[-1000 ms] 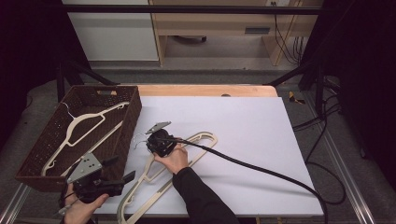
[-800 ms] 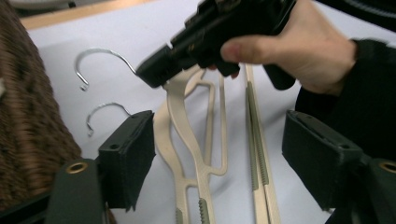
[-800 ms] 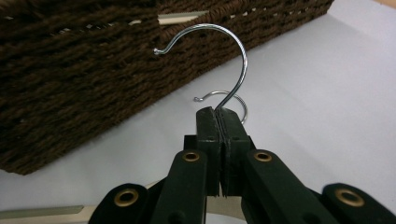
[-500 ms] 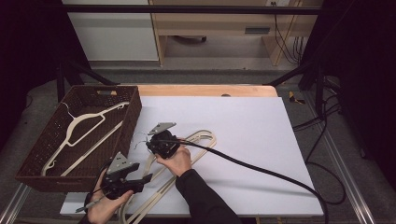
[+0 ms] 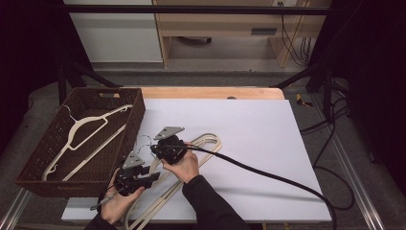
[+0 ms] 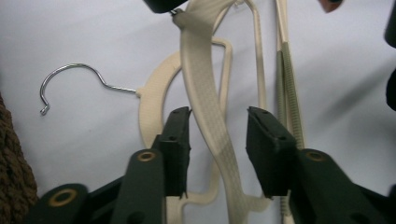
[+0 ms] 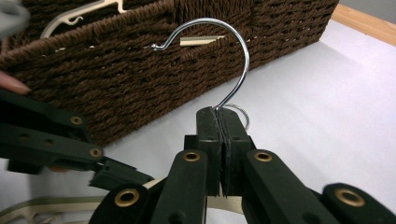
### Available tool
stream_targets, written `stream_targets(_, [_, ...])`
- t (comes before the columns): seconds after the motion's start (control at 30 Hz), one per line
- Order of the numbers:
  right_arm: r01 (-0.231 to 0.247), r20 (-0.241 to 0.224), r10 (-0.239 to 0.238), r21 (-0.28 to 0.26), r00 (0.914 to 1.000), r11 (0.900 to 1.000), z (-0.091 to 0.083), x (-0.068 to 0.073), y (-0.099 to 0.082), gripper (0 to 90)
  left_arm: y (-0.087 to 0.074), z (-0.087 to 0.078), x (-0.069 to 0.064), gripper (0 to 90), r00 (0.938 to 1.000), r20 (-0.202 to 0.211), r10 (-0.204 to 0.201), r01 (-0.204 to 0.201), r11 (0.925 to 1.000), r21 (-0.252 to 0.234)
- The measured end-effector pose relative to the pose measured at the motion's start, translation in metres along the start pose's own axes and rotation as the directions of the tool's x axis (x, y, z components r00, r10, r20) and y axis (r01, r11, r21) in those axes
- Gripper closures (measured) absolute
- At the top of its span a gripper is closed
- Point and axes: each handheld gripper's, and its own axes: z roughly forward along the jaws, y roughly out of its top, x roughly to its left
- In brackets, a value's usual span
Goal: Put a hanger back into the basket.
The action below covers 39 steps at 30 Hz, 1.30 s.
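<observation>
Several cream hangers (image 5: 207,142) lie overlapped on the white table (image 5: 249,129). My right gripper (image 5: 154,149) is shut on the neck of one hanger, just below its chrome hook (image 7: 233,60), which rises from the closed jaws (image 7: 223,116). That hanger's ribbed arm (image 6: 205,93) runs between the jaws of my left gripper (image 6: 217,121). Those jaws have just been closing, and a gap still shows on both sides of the arm. In the high view the left gripper (image 5: 154,176) sits just in front of the right hand. Another hanger's hook (image 6: 70,79) lies flat on the table.
A brown wicker basket (image 5: 136,115) stands at the left with one cream hanger (image 5: 91,127) inside; its woven wall (image 7: 140,70) is close ahead of the right gripper. A black cable (image 5: 268,175) trails right across the table. A wooden strip (image 5: 210,92) runs along the far edge.
My left gripper moved right from the basket's front corner to the hangers and its jaws narrowed around a hanger arm. The right gripper stayed shut on its hanger and shifted a little.
</observation>
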Motion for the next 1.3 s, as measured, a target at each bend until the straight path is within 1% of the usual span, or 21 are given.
stream_targets(0.03, [0.001, -0.005, -0.001, -0.010, 1.0000, 0.9999, -0.002, -0.001, 0.000, 89.1, 0.000, 0.000, 0.001, 65.6, 1.0000, 0.005, -0.003, 0.003, 1.0000, -0.003])
stream_targets(0.2, [0.008, -0.004, -0.009, -0.020, 1.0000, 0.9998, -0.007, 0.000, 0.000, 89.1, 0.000, 0.001, 0.002, 74.0, 0.9989, 0.038, -0.026, 0.026, 0.9995, -0.016])
stream_targets(0.3, [0.012, -0.003, -0.013, -0.032, 0.9999, 0.9994, -0.011, 0.001, 0.000, 89.0, 0.000, -0.001, 0.003, 75.5, 0.9972, 0.059, -0.046, 0.048, 0.9984, -0.031])
stream_targets(0.43, [0.019, 0.000, -0.019, -0.048, 0.9998, 0.9987, -0.020, 0.001, 0.001, 88.7, 0.001, -0.005, 0.001, 77.8, 0.9959, 0.063, -0.065, 0.068, 0.9962, -0.054])
stream_targets(0.53, [0.034, -0.005, -0.034, -0.065, 0.9994, 0.9973, -0.029, 0.002, 0.001, 88.0, 0.002, -0.009, -0.002, 79.6, 0.9941, 0.078, -0.076, 0.081, 0.9946, -0.065])
stream_targets(0.57, [0.040, 0.001, -0.040, -0.065, 0.9992, 0.9971, -0.033, 0.003, 0.001, 86.2, 0.002, -0.010, -0.003, 80.2, 0.9935, 0.083, -0.078, 0.084, 0.9940, -0.070])
stream_targets(0.63, [0.061, 0.013, -0.060, -0.085, 0.9981, 0.9945, -0.041, 0.003, 0.000, 81.4, 0.003, -0.012, -0.006, 81.5, 0.9922, 0.095, -0.082, 0.090, 0.9924, -0.084])
stream_targets(0.7, [0.070, 0.007, -0.069, -0.099, 0.9976, 0.9926, -0.049, 0.002, -0.002, 77.6, 0.004, -0.014, -0.009, 83.1, 0.9904, 0.108, -0.087, 0.097, 0.9908, -0.094])
stream_targets(0.73, [0.062, -0.001, -0.062, -0.100, 0.9981, 0.9931, -0.054, 0.002, -0.004, 74.3, 0.004, -0.015, -0.011, 83.5, 0.9900, 0.113, -0.085, 0.096, 0.9906, -0.097])
stream_targets(0.8, [0.077, 0.002, -0.077, -0.113, 0.9970, 0.9907, -0.065, 0.000, -0.008, 69.6, 0.005, -0.017, -0.014, 84.7, 0.9867, 0.141, -0.081, 0.096, 0.9896, -0.107])
stream_targets(0.83, [0.076, -0.005, -0.077, -0.123, 0.9970, 0.9896, -0.071, -0.001, -0.010, 67.7, 0.006, -0.018, -0.015, 85.4, 0.9858, 0.149, -0.077, 0.094, 0.9896, -0.109])
stream_targets(0.9, [0.071, -0.019, -0.074, -0.145, 0.9971, 0.9870, -0.084, -0.004, -0.014, 63.8, 0.008, -0.020, -0.020, 86.0, 0.9856, 0.153, -0.072, 0.090, 0.9890, -0.117])
stream_targets(0.93, [0.065, -0.022, -0.069, -0.158, 0.9973, 0.9853, -0.091, -0.004, -0.016, 63.1, 0.009, -0.022, -0.021, 86.1, 0.9872, 0.149, -0.056, 0.073, 0.9910, -0.112])
stream_targets(0.97, [0.066, -0.022, -0.070, -0.162, 0.9973, 0.9845, -0.098, -0.006, -0.019, 62.0, 0.010, -0.024, -0.024, 86.1, 0.9877, 0.148, -0.052, 0.069, 0.9914, -0.111])
stream_targets(1.0, [0.064, -0.021, -0.069, -0.165, 0.9974, 0.9842, -0.105, -0.007, -0.022, 60.2, 0.012, -0.025, -0.027, 86.2, 0.9877, 0.150, -0.042, 0.060, 0.9918, -0.113])
stream_targets(1.03, [0.057, -0.020, -0.061, -0.169, 0.9979, 0.9840, -0.115, -0.010, -0.026, 58.1, 0.013, -0.026, -0.028, 86.2, 0.9864, 0.159, -0.042, 0.061, 0.9918, -0.113])
stream_targets(1.1, [0.058, -0.008, -0.060, -0.170, 0.9981, 0.9837, -0.125, -0.014, -0.031, 54.9, 0.016, -0.029, -0.031, 86.2, 0.9832, 0.178, -0.042, 0.063, 0.9916, -0.113])
stream_targets(1.13, [0.055, 0.006, -0.054, -0.177, 0.9985, 0.9828, -0.132, -0.016, -0.035, 52.1, 0.018, -0.031, -0.033, 86.2, 0.9828, 0.182, -0.029, 0.051, 0.9921, -0.115])
stream_targets(1.2, [0.057, 0.038, -0.051, -0.192, 0.9980, 0.9798, -0.145, -0.022, -0.042, 44.6, 0.024, -0.036, -0.036, 86.2, 0.9830, 0.183, -0.012, 0.035, 0.9916, -0.125])
stream_targets(1.27, [0.051, 0.082, -0.034, -0.218, 0.9961, 0.9747, -0.160, -0.030, -0.051, 40.4, 0.030, -0.041, -0.038, 86.2, 0.9838, 0.179, 0.009, 0.016, 0.9903, -0.138])
stream_targets(1.3, [0.045, 0.089, -0.026, -0.226, 0.9957, 0.9731, -0.165, -0.033, -0.054, 39.2, 0.034, -0.044, -0.038, 86.2, 0.9839, 0.177, 0.021, 0.004, 0.9900, -0.141])
